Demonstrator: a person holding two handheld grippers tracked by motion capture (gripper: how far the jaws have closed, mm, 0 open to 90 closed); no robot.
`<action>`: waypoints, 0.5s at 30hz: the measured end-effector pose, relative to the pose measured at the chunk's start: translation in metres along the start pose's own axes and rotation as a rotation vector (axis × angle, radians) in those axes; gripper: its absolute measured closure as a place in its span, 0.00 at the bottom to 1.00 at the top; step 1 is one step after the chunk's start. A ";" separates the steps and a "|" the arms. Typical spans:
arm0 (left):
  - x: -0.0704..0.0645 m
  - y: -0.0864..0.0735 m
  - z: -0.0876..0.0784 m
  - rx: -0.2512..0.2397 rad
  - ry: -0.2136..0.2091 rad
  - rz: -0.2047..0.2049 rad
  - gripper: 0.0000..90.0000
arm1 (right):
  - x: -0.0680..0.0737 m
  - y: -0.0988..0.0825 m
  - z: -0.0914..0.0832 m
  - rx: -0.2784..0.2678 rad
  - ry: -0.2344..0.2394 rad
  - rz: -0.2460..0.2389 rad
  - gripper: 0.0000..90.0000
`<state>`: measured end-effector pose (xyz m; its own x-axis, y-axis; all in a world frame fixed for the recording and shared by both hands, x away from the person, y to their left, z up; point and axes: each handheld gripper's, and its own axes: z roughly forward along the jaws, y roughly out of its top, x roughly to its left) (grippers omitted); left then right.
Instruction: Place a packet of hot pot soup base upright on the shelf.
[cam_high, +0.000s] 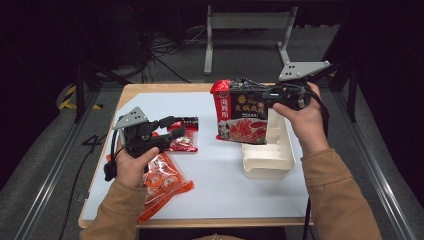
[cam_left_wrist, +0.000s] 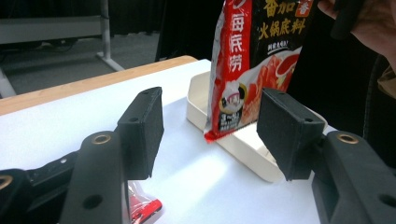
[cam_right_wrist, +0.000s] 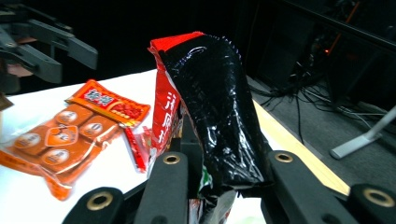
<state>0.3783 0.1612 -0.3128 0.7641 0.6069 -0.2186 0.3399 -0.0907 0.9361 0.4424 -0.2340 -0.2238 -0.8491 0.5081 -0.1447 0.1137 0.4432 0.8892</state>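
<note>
Two grippers: our right gripper (cam_high: 270, 96) pinches a hotpot soup packet (cam_high: 241, 112) hanging above the white tray (cam_high: 267, 160), likely to drop in, while our left gripper (cam_high: 172, 131) waits spread open, well left of that tray.

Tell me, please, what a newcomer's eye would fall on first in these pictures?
Probably the red and black soup-base packet, held up in the air by the right gripper, its lower end hanging over the white tray at the table's right. Next, the orange snack bag lying flat at the near left, partly under the person's left hand, whose left gripper stands open above a smaller red packet.
</note>
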 end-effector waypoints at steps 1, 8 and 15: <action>0.001 0.000 0.000 0.001 0.002 -0.004 0.46 | -0.002 -0.001 -0.001 0.002 -0.004 0.000 0.85; 0.005 -0.002 -0.003 0.010 0.022 -0.006 0.43 | -0.019 -0.005 -0.005 -0.004 -0.033 -0.006 0.84; 0.010 -0.003 -0.006 0.006 0.034 -0.017 0.41 | -0.035 -0.009 -0.010 -0.020 -0.056 -0.024 0.84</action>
<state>0.3821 0.1723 -0.3158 0.7390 0.6352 -0.2247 0.3559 -0.0849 0.9307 0.4663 -0.2626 -0.2221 -0.8212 0.5380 -0.1900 0.0822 0.4411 0.8937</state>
